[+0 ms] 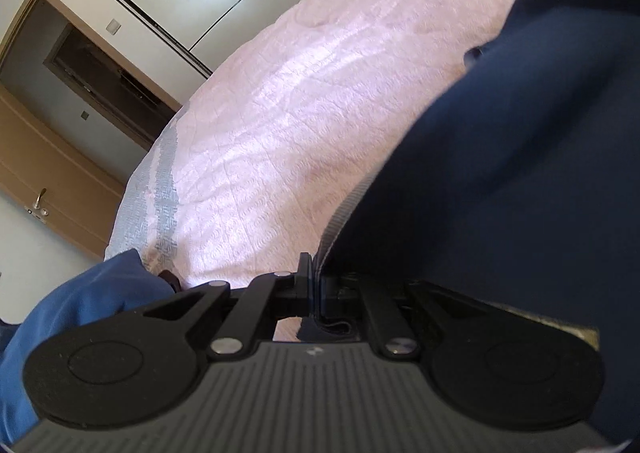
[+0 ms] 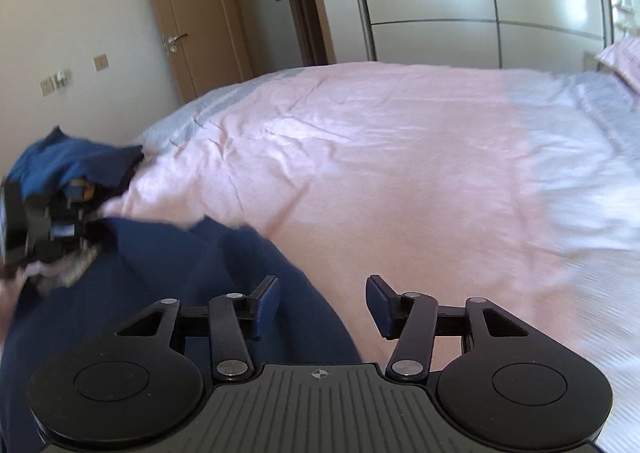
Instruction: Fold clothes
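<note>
Two grippers were over a pink quilted bedspread [image 2: 400, 157]. Left gripper [image 1: 314, 285] was clamped on the ribbed hem of a dark navy cloth garment [image 1: 500, 173], lifted w/ its rest on the bed. Right gripper [image 2: 322, 305] was spread apart, holding nothing, just above garment edge.

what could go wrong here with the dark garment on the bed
The left gripper is shut on only a thin edge of the dark blue garment, so the cloth could slip out when lifted. The right gripper is open and holds nothing, so the garment hangs from one point and may bunch rather than fold flat. The other blue clothing at the bed's corner sits close and could get dragged along.
</note>
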Motion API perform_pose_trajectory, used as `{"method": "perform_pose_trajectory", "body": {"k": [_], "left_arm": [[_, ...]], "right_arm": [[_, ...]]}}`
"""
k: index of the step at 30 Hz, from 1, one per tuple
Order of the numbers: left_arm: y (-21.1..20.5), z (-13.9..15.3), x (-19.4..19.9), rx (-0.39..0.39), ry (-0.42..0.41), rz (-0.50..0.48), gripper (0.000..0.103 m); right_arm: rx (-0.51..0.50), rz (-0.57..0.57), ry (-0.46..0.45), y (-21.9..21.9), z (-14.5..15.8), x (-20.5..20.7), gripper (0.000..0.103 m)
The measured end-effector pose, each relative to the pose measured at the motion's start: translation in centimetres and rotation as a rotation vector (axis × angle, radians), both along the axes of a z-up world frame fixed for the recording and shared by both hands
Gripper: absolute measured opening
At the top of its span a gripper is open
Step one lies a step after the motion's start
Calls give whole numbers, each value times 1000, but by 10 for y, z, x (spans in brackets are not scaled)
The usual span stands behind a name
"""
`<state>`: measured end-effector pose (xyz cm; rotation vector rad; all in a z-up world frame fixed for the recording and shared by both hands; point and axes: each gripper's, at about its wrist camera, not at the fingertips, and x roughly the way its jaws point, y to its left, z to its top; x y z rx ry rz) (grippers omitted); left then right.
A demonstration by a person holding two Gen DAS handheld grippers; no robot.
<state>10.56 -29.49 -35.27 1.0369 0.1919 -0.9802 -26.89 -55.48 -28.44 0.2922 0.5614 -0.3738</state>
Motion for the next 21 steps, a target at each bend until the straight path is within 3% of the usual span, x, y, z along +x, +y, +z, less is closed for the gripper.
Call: {"method": "perform_pose_trajectory", "body": {"k": [3, 5, 6, 10, 13, 15, 21], "left_arm": [[-3, 4, -5, 8, -7, -8, 4], [-3, 3, -8, 19, -4, -2, 4], [-5, 2, -7, 26, -2, 1, 4], [-2, -5, -13, 49, -14, 11, 4], [0, -2, -16, 60, -17, 15, 4], [0, 3, -17, 66, -9, 15, 6], [13, 32, -13, 41, 94, -14, 11]], "right_arm": [[-120, 53, 65, 45, 7, -45, 55], [-202, 87, 110, 73, 0, -71, 76], [-241, 102, 132, 85, -7, -82, 80], [-301, 181, 229, 119, -39, -104, 82], [-303, 184, 248, 124, -59, -102, 82], [-279, 176, 229, 120, -61, -96, 82], [-96, 90, 6, 98, -32, -91, 81]]}}
